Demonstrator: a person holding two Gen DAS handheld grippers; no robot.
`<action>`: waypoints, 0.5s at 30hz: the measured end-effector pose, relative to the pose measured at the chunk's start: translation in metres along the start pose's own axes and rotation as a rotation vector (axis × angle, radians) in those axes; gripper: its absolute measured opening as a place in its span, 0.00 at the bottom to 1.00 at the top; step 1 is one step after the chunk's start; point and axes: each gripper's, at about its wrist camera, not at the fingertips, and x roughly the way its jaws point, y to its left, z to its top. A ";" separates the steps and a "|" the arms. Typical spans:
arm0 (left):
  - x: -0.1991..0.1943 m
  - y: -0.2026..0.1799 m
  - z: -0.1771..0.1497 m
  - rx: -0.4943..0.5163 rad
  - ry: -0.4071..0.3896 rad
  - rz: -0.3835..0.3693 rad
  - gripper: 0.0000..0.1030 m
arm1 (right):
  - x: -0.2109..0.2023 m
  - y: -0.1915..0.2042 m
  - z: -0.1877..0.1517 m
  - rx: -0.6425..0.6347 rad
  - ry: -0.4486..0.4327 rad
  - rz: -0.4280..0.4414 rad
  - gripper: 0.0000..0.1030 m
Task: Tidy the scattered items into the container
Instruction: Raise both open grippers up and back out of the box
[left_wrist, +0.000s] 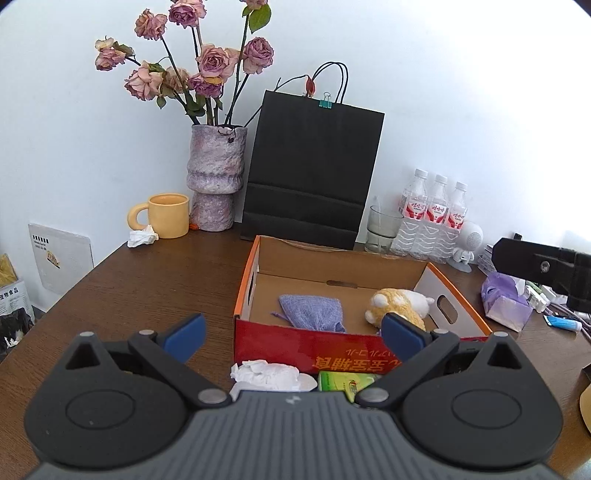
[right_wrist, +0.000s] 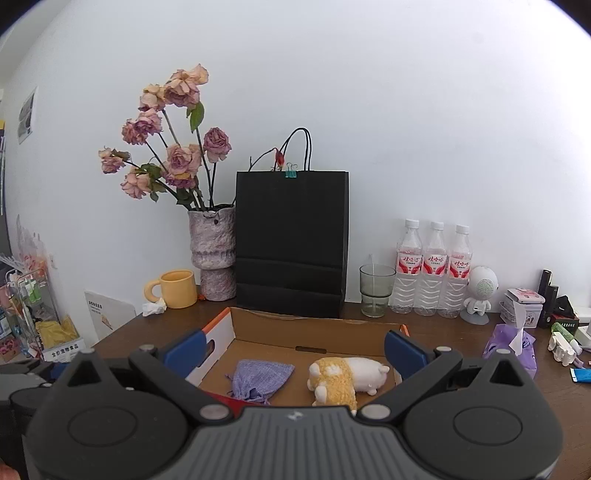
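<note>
Both pairs of tongs are seen spread wide with nothing between the blue pads: the left tongs (left_wrist: 291, 338) hang low in the left wrist frame, the right tongs (right_wrist: 293, 350) low in the right wrist frame.

The container, a cardboard box (left_wrist: 458, 295) with orange rims and a red front wall, is found at the centre of the desk (left_wrist: 147, 291). Inside it a lilac knitted pouch (left_wrist: 312, 312) and a yellow-and-white plush toy (left_wrist: 400, 301) are already lodged, apart from each other.

Just in front of the red wall, at the lower centre of the left wrist frame, a crumpled white tissue (left_wrist: 264, 373) and a green packet (left_wrist: 345, 380) are left outside, side by side. A 2nd crumpled tissue (left_wrist: 142, 236) is seen beside the yellow mug (left_wrist: 168, 214) at the left.

The tissue is judged very light, soft and easily crushed; it may be pinched anywhere across its bulk. The green packet is judged light and somewhat slippery; its narrow sides look the best hold.

Yellow Chinese characters are printed upside down on the red wall, not legible. The 3 water bottles (left_wrist: 436, 210) carry red-and-white labels, too small to be read.
</note>
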 end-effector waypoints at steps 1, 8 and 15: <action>-0.003 0.000 -0.003 0.003 -0.001 -0.002 1.00 | -0.004 0.001 -0.002 -0.002 -0.001 -0.001 1.00; -0.014 -0.002 -0.025 0.030 0.005 -0.019 1.00 | -0.022 0.007 -0.019 -0.017 0.005 0.005 1.00; -0.021 -0.001 -0.042 0.042 -0.001 -0.019 1.00 | -0.034 0.009 -0.034 -0.040 0.020 -0.004 1.00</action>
